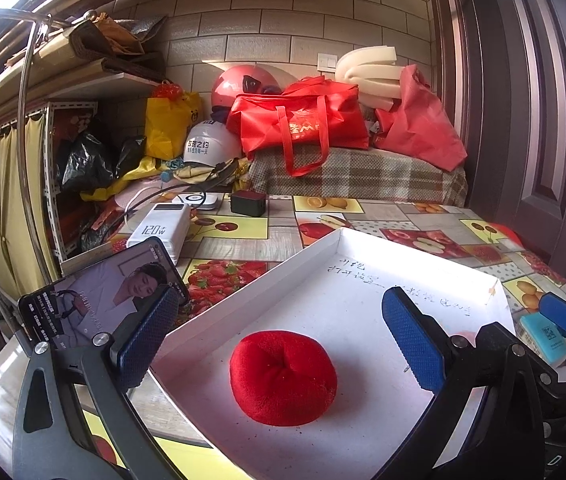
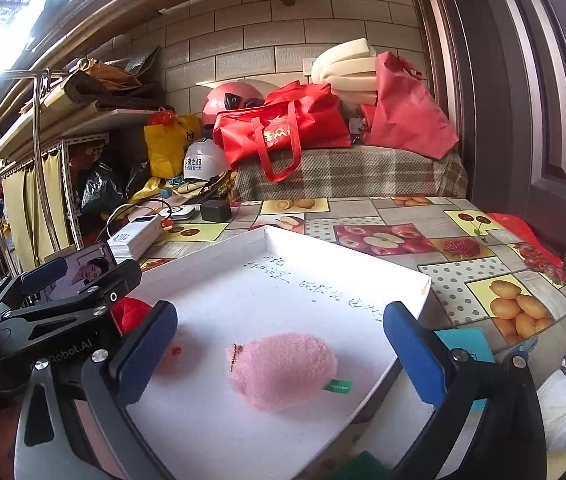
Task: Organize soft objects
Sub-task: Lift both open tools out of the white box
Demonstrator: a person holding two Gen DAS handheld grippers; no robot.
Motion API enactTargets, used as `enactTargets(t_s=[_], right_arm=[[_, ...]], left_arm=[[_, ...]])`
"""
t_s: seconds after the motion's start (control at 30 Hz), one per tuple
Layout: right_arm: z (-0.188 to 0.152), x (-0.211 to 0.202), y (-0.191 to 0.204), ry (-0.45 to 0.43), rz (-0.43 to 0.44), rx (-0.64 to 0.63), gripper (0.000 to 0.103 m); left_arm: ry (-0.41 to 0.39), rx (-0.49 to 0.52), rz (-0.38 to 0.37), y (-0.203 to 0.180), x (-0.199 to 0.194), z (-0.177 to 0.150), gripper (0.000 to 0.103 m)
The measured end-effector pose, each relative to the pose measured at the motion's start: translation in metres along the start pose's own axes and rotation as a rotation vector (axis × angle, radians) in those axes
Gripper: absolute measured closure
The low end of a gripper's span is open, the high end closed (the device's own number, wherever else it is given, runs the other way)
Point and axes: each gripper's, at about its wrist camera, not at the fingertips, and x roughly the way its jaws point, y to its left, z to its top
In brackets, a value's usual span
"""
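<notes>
A red plush ball (image 1: 283, 378) was seen lying on the floor of a shallow white tray (image 1: 243, 288), between the spread fingers of the left gripper (image 1: 281, 344) and touched by neither pad. The left gripper was released, its jaws standing wide apart. In the right wrist view, a pink fluffy toy (image 2: 283, 372) with a small green tag and a short bead chain was found lying in the same white tray (image 2: 343, 248), in front of the right gripper (image 2: 281, 344). That gripper was likewise released, with both blue pads clear of the toy. Handwritten characters were marked on the tray floor toward its far side.

The tray was set on a bench covered by a fruit-patterned cloth (image 1: 243, 236). To the left of the tray, a phone (image 1: 95, 300) with a lit screen was propped up, and beyond it a white power bank (image 1: 161, 228) and a black charger (image 1: 249, 203) were laid. At the back, a red bag (image 1: 303, 120), a pink helmet (image 1: 239, 82), a white helmet (image 1: 207, 146) and rolled foam (image 1: 367, 68) were piled against a brick-patterned wall.
</notes>
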Motion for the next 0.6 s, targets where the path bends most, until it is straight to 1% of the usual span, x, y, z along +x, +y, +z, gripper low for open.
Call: enactTargets(t_s=[0.07,0.17,0.27,0.4,0.5,0.6], right_arm=[[0.0,-0.003,0.001,-0.013,-0.003,0.001,0.0],[-0.004,-0.005,0.0,0.019,-0.001,0.015,0.0],[-0.007,-0.017,0.0,-0.012,-0.009,0.024,0.0],[-0.011,-0.03,0.006,-0.021,0.006,0.003,0.0],[-0.014,-0.038,0.009,-0.023,0.025,-0.004,0.0],[-0.018,-0.048,0.008,-0.014,0.056,-0.002,0.0]], left_arm=[[-0.012,-0.007,0.007,0.001,-0.002,0.0,0.0],[-0.028,-0.044,-0.002,0.008,-0.006,0.0,0.0],[-0.013,-0.108,-0.009,0.021,-0.006,-0.001,0.0],[-0.011,-0.172,-0.02,0.033,-0.011,-0.004,0.0],[-0.006,-0.181,-0.02,0.033,-0.015,-0.006,0.0],[-0.002,-0.152,-0.025,0.027,-0.021,-0.008,0.0]])
